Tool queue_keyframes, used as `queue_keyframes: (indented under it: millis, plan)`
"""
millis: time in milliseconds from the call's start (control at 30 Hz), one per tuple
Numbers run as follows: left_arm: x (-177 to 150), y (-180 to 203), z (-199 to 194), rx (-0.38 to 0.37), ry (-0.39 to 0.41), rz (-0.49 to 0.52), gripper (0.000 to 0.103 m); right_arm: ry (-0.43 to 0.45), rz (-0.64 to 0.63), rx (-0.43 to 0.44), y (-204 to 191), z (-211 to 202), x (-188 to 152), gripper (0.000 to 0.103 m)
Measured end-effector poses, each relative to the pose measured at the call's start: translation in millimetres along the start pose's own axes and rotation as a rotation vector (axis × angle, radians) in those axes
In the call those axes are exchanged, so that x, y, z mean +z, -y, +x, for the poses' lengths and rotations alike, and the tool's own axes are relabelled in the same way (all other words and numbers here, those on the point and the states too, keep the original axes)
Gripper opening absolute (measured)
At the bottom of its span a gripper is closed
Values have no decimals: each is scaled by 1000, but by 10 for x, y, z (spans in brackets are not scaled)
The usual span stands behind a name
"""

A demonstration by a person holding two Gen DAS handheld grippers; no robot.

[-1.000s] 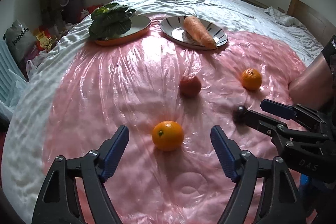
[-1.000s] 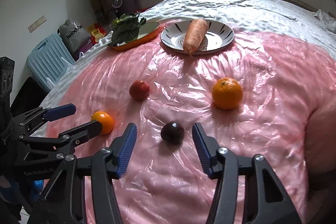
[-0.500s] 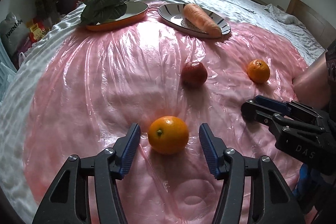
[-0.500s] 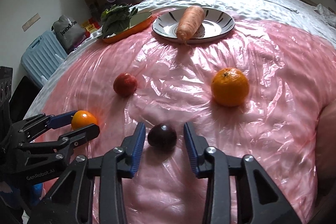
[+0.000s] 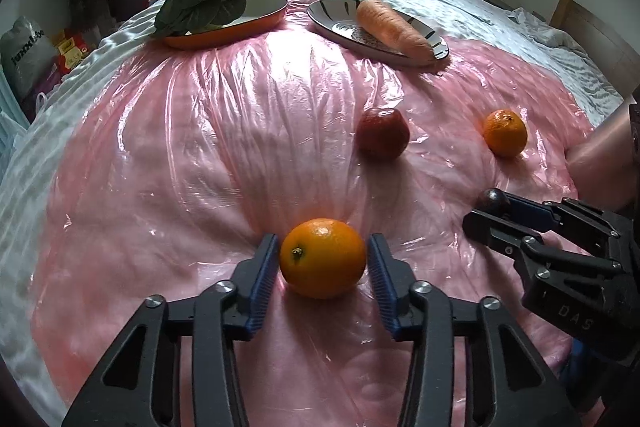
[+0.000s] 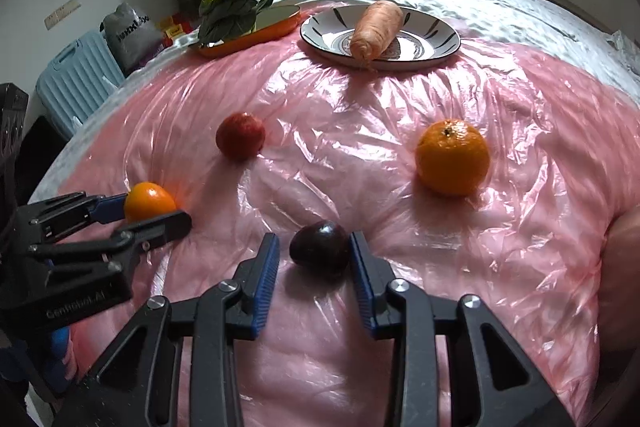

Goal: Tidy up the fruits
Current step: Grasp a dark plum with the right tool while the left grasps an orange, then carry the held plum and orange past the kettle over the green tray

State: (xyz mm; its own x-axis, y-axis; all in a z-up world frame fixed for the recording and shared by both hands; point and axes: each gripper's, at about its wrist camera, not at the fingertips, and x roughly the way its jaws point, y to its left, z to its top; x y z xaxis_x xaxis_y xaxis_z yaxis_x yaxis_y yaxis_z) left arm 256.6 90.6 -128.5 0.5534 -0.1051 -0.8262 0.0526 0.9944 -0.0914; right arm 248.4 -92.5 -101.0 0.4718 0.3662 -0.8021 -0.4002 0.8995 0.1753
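Left gripper [image 5: 322,259]: jaws are closing around the near orange [image 5: 322,258]; blue pads are sitting just beside its flanks, with contact on the right pad hard to tell, so no firm grip is showing yet
Right gripper [image 6: 314,254]: jaws are closing on the dark plum [image 6: 319,248]; the right pad looks to be touching it, the left pad is standing slightly apart
Pose: both grippers are angling steeply down toward the pink plastic sheet [image 5: 224,155], side by side, likely so each is taking one fruit at once
Middle ground: red apple [image 5: 383,139] and second orange [image 5: 505,132] are lying loose on the sheet, well apart from each other
Far end: striped plate [image 6: 436,35] is carrying a carrot [image 6: 376,29]; orange dish [image 6: 280,25] is holding leafy greens [image 6: 232,13], so the fruits probably belong on these dishes or grouped apart
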Motion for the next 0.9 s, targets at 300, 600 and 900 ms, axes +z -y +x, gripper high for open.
queue_keyframes:
  millis: [300, 600, 900]
  plan:
    - [-16, -47, -13, -32, 16, 11, 34, 3, 71, 63, 149, 0, -12, 46]
    - [38, -272, -118, -133, 20, -130, 34, 12, 143, 130, 271, -60, 7, 44]
    - [82, -365, -257, -169, 39, -183, 34, 35, 140, 131, 249, -236, 83, 44]
